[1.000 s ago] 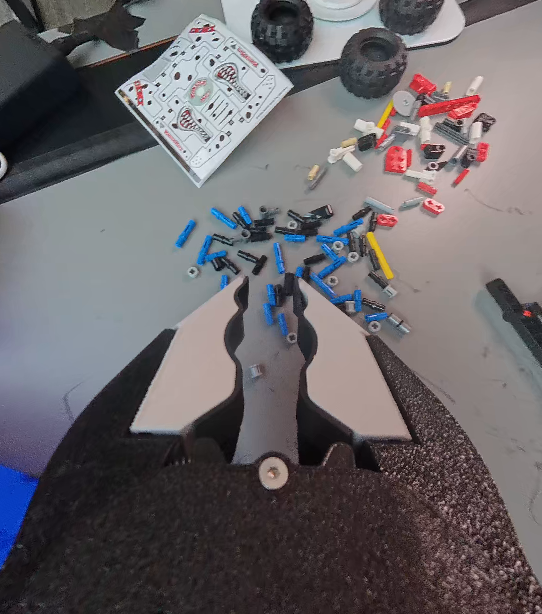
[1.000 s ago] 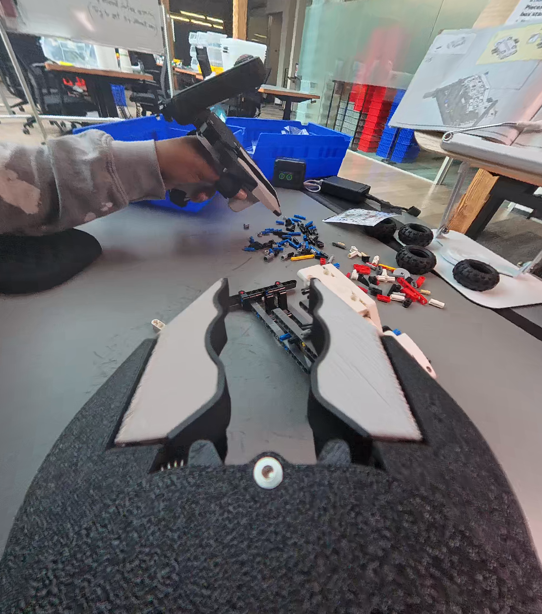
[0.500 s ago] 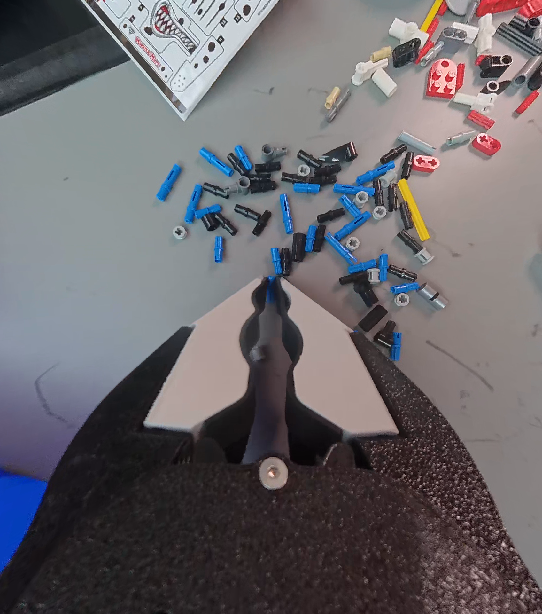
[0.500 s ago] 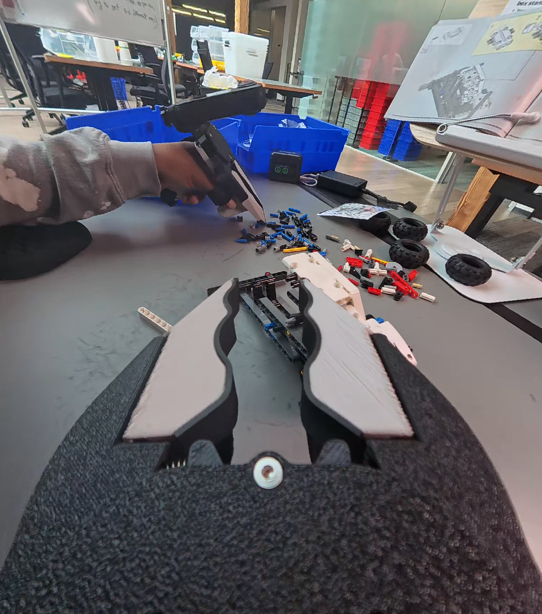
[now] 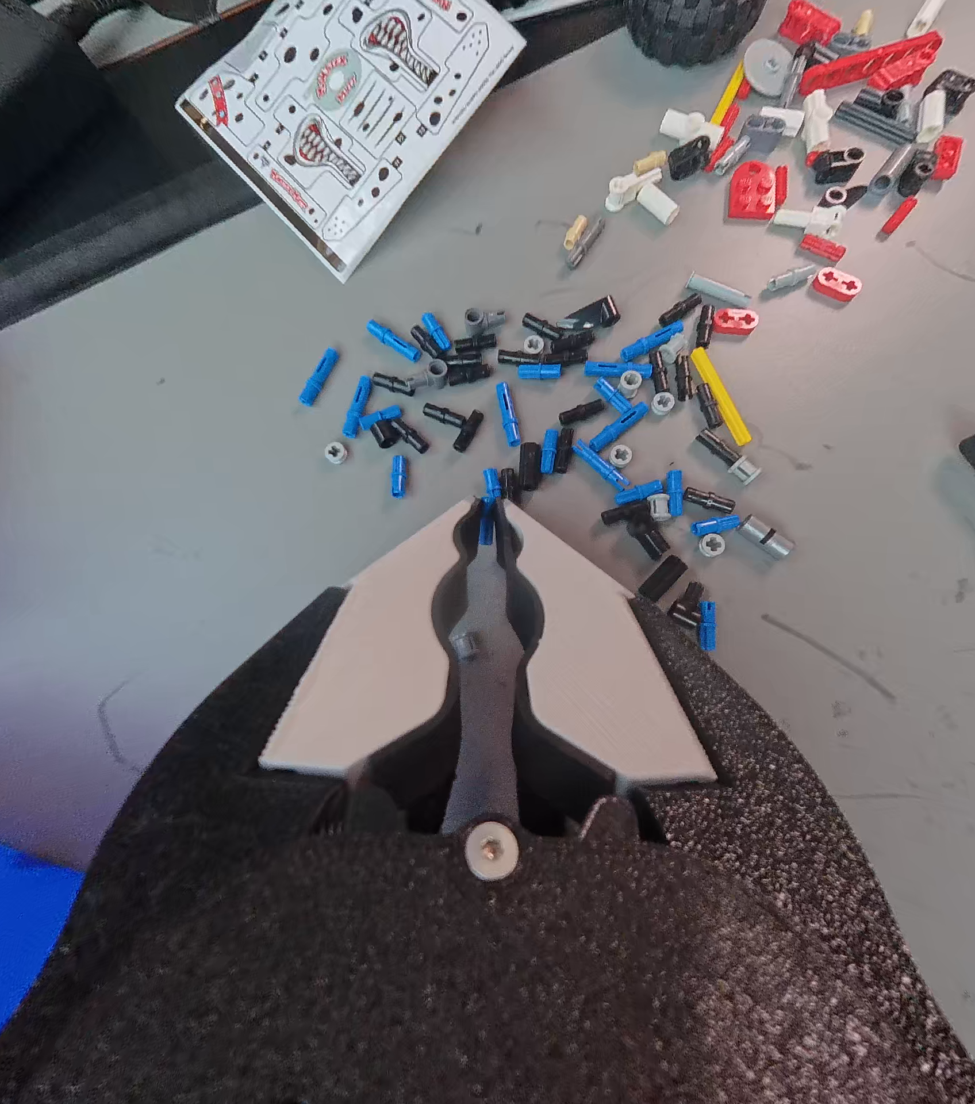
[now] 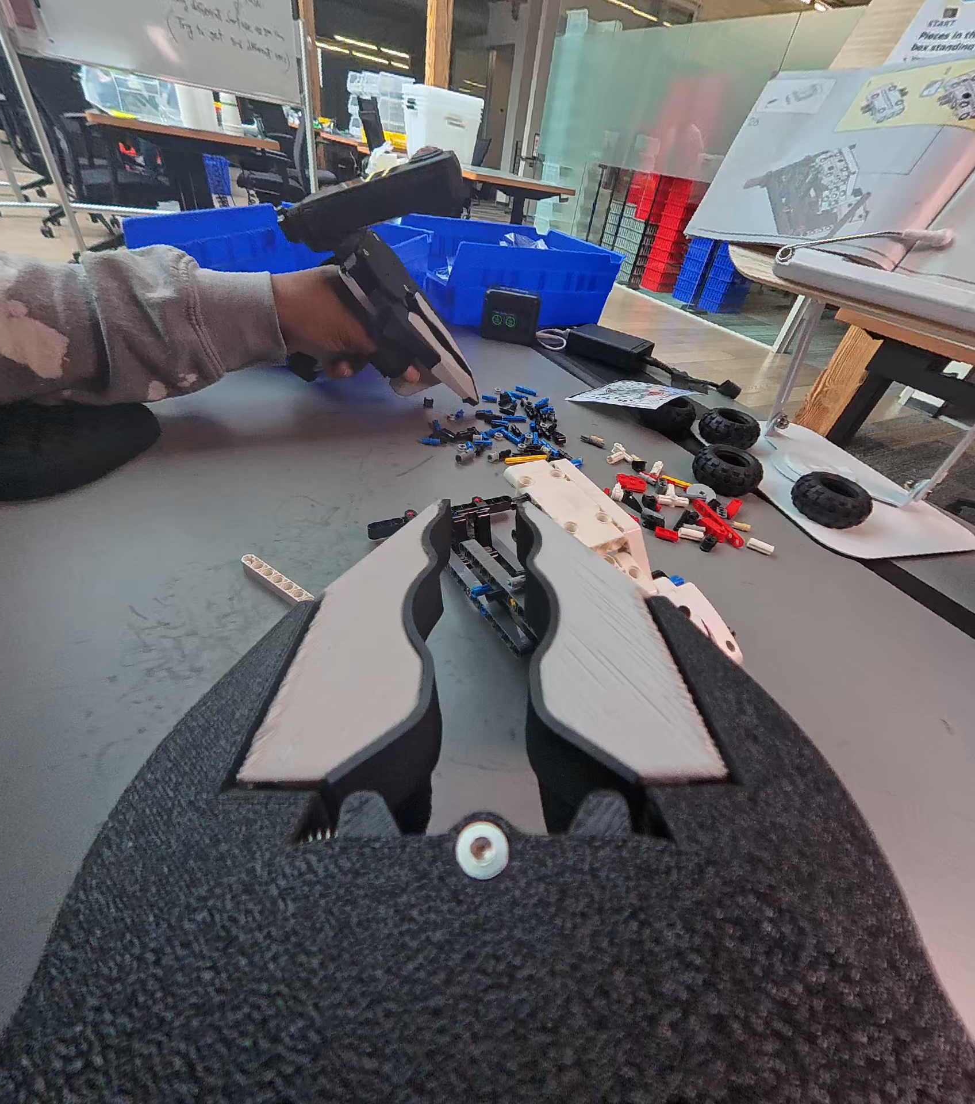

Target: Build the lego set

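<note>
The left gripper (image 5: 490,508) has its fingers pinched together on a small blue pin (image 5: 486,527) at the near edge of the scatter of blue and black pins (image 5: 539,388) on the grey counter (image 5: 115,537). The right gripper (image 6: 482,514) holds nothing, its fingers apart either side of the black frame assembly (image 6: 488,567), whether touching I cannot tell. A sticker sheet (image 5: 348,119), mixed red and white parts (image 5: 819,149) and black tyres (image 6: 727,469) lie beyond.
</note>
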The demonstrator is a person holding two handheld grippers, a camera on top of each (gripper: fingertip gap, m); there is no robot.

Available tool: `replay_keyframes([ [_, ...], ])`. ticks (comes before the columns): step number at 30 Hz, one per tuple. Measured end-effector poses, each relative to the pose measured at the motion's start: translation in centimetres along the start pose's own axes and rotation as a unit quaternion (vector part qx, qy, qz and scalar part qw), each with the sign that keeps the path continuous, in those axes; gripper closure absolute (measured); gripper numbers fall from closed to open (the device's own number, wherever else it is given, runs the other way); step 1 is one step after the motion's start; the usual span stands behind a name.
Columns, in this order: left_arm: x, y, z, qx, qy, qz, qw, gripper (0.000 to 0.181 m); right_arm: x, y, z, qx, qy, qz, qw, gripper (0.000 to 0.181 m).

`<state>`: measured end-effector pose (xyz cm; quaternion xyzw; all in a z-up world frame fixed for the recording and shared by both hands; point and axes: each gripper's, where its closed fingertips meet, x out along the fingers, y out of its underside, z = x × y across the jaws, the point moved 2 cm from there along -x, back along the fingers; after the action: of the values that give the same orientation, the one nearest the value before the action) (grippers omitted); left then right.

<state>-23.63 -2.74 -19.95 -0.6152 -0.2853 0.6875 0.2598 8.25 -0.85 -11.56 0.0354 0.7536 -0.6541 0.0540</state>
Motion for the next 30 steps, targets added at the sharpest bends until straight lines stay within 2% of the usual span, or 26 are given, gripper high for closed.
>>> replay_keyframes([
  [4, -2.0, -1.5, -0.8, 0.000, 0.015, -0.045, 0.999, 0.178, 0.1, 0.4, -0.1, 0.003, 0.004, 0.005, 1.000, 0.161],
  [6, -3.3, -2.3, -2.7, 0.017, 0.066, -0.072, 0.995, 0.178, 0.1, 0.4, -0.2, 0.005, 0.007, 0.003, 1.000, 0.162],
  [8, -5.0, -2.7, -5.9, 0.053, 0.148, -0.087, 0.984, 0.178, 0.1, 0.5, -0.3, 0.006, 0.010, 0.003, 1.000, 0.162],
  [10, -6.4, -1.1, -10.1, 0.097, 0.257, -0.049, 0.960, 0.178, 0.1, 0.7, -0.4, 0.008, 0.014, 0.005, 1.000, 0.162],
  [11, -6.9, -0.1, -11.9, 0.129, 0.289, -0.036, 0.948, 0.178, 0.1, 0.7, -0.4, 0.010, 0.015, 0.005, 1.000, 0.163],
  [13, -7.1, 2.4, -14.4, 0.190, 0.315, -0.001, 0.930, 0.177, 0.2, 0.7, -0.4, 0.014, 0.016, 0.006, 1.000, 0.163],
  [16, -6.3, 4.7, -16.0, 0.222, 0.317, 0.030, 0.922, 0.177, 0.4, 0.8, -0.3, 0.015, 0.016, 0.008, 1.000, 0.163],
  [18, -5.8, 5.5, -16.1, 0.229, 0.314, 0.043, 0.920, 0.177, 0.5, 0.9, -0.2, 0.014, 0.015, 0.011, 1.000, 0.163],
  [20, -6.1, 5.4, -16.1, 0.217, 0.334, 0.036, 0.917, 0.162, 0.6, 1.0, 0.0, 0.009, 0.013, 0.014, 1.000, 0.164],
  [23, -6.3, 3.4, -14.2, 0.163, 0.318, -0.006, 0.934, 0.151, 0.6, 1.1, 0.0, 0.003, 0.014, 0.019, 1.000, 0.164],
  [26, -5.4, 0.9, -9.3, 0.055, 0.227, -0.048, 0.971, 0.154, 0.4, 0.9, -0.1, 0.005, 0.013, 0.015, 1.000, 0.164],
  [28, -4.4, 0.8, -5.7, -0.002, 0.146, -0.048, 0.988, 0.155, 0.4, 0.9, -0.1, 0.011, 0.009, 0.014, 1.000, 0.164],
  [30, -3.7, 1.5, -3.7, -0.026, 0.100, -0.038, 0.994, 0.156, 0.3, 0.9, -0.1, 0.014, 0.005, 0.014, 1.000, 0.163],
])
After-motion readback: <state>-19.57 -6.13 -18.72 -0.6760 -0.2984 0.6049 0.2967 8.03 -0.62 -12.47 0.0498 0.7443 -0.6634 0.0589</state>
